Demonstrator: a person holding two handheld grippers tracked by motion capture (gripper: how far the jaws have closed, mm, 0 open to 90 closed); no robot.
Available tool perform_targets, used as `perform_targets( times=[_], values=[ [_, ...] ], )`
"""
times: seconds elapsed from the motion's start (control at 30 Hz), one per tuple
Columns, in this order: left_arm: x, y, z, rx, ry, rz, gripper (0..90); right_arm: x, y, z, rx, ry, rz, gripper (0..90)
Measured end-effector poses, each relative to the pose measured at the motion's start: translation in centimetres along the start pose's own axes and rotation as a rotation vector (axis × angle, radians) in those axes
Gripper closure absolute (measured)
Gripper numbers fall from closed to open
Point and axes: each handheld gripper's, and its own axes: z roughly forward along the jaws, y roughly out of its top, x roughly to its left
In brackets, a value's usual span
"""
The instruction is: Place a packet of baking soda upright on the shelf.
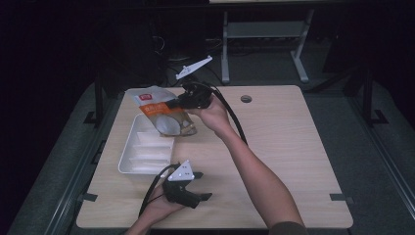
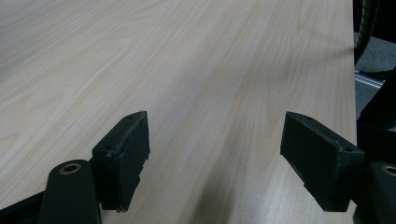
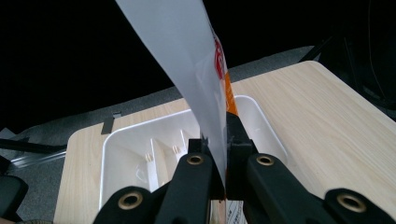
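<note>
Wooden table (image 1: 293, 147) scene: right gripper (image 3: 223, 140) is pinching the snack bag (image 1: 164, 115) above the tray (image 1: 128, 164), probably not yet placed, left gripper (image 2: 215, 154) idling wide open.

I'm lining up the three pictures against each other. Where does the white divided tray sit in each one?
High view: white tray, left of centre, under the raised pouch.
Left gripper view: not in it.
Right gripper view: lower middle, behind the jaws clamping the pouch.
Shared landmark: the light wooden table.

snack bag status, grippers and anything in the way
Right gripper shut on snack bag, held above white tray. Left gripper open, empty, low over table. Nothing in the way.
</note>
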Motion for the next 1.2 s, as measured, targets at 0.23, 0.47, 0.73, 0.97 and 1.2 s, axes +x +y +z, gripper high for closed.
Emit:
perform_targets(
  times=[0.23,0.47,0.73,0.97,1.2],
  values=[
    [-0.1,0.0,0.1,0.003,-0.005,0.002,23.6,0.1,0.9,1.3,-0.002,0.011,-0.009,89.6],
    [-0.1,0.0,0.0,0.006,-0.01,0.003,23.6,0.4,1.8,2.4,-0.007,0.018,-0.021,89.6],
    [-0.1,-0.1,0.0,0.006,-0.016,0.002,23.6,0.5,2.4,4.0,-0.012,0.03,-0.019,89.6],
    [0.0,-0.1,0.0,0.004,-0.016,0.006,23.6,0.3,2.0,5.7,0.0,0.041,-0.012,89.6],
    [-0.1,-0.1,-0.1,0.001,-0.018,0.003,23.6,0.2,1.7,7.1,0.004,0.045,-0.002,89.6]
  ],
)
